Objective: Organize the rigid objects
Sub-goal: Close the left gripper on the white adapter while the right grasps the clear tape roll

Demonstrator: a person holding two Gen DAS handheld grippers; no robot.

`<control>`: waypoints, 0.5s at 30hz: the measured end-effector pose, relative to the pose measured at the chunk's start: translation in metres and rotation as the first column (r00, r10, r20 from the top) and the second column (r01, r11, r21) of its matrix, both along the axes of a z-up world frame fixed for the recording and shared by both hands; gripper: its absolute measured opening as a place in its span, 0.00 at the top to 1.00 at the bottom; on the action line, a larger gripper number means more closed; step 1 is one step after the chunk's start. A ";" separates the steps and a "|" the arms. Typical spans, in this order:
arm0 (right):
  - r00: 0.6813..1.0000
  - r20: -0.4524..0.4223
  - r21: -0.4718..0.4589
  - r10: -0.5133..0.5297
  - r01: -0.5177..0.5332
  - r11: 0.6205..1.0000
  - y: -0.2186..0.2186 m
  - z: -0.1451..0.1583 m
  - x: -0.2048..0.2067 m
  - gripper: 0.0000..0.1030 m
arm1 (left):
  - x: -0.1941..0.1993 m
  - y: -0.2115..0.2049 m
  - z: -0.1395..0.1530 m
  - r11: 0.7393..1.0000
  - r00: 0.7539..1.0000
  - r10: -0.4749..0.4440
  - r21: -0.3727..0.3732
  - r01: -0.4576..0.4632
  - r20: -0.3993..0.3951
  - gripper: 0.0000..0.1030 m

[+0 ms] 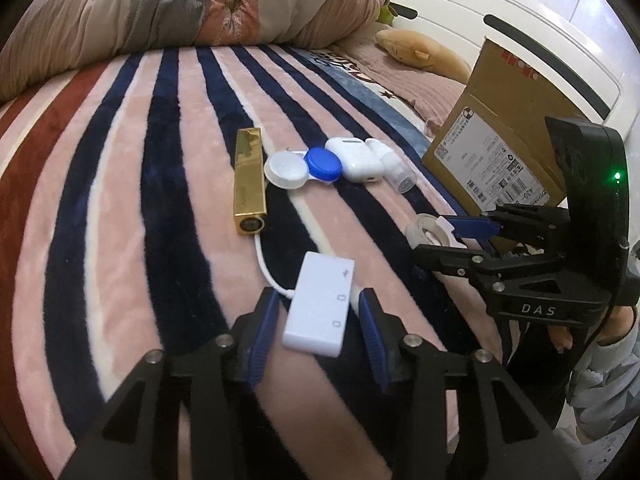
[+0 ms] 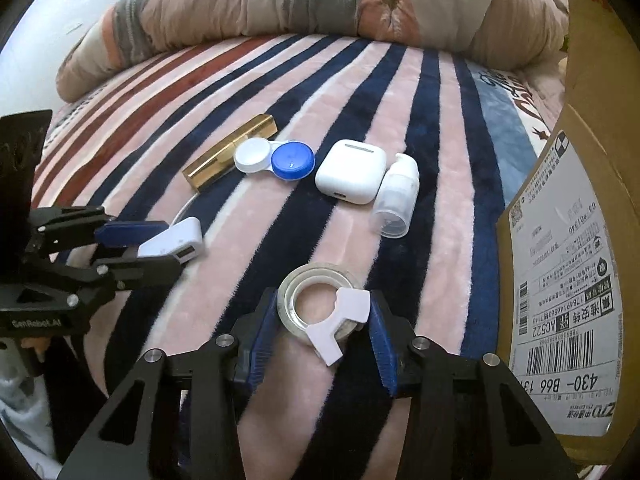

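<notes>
On the striped blanket lie a gold bar (image 1: pixel 249 182) (image 2: pixel 230 158), a white and blue contact lens case (image 1: pixel 304 168) (image 2: pixel 274 160), a white earbud case (image 1: pixel 359 159) (image 2: pixel 351 176) and a small clear pump bottle (image 1: pixel 396 170) (image 2: pixel 396 200). My left gripper (image 1: pixel 318 310) (image 2: pixel 148 240) is open around a white adapter (image 1: pixel 320 306) (image 2: pixel 172 244) with a cable. My right gripper (image 2: pixel 324 316) (image 1: pixel 460 240) is open around a tape roll (image 2: pixel 320 304) (image 1: pixel 430 232).
An open cardboard box (image 1: pixel 500 148) (image 2: pixel 568 260) stands at the right. A bunched quilt (image 1: pixel 180 8) (image 2: pixel 340 4) lies at the back. A plush toy (image 1: pixel 424 52) and a white headboard (image 1: pixel 500 12) are beyond the box.
</notes>
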State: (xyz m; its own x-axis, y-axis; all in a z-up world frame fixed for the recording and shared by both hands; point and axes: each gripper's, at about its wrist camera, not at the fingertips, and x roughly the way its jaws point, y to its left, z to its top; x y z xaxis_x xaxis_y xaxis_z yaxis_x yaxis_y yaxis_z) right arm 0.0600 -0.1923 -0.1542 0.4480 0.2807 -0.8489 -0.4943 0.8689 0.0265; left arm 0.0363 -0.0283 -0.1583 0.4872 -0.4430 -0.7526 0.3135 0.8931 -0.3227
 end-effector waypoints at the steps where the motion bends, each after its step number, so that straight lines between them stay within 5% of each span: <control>1: 1.000 0.002 0.003 0.002 -0.002 1.000 -0.001 0.000 0.001 0.61 | 0.000 -0.001 0.000 1.000 1.000 0.003 0.000 -0.003 0.000 0.63; 8: 0.998 0.050 -0.019 0.025 -0.024 1.000 0.006 -0.004 -0.002 0.61 | -0.006 -0.009 0.000 0.997 0.998 0.034 0.070 -0.037 0.047 0.71; 15: 0.997 0.071 0.016 0.039 -0.041 0.999 0.007 0.005 -0.011 0.61 | -0.022 -0.006 0.013 0.999 0.998 0.021 0.034 -0.023 0.059 0.72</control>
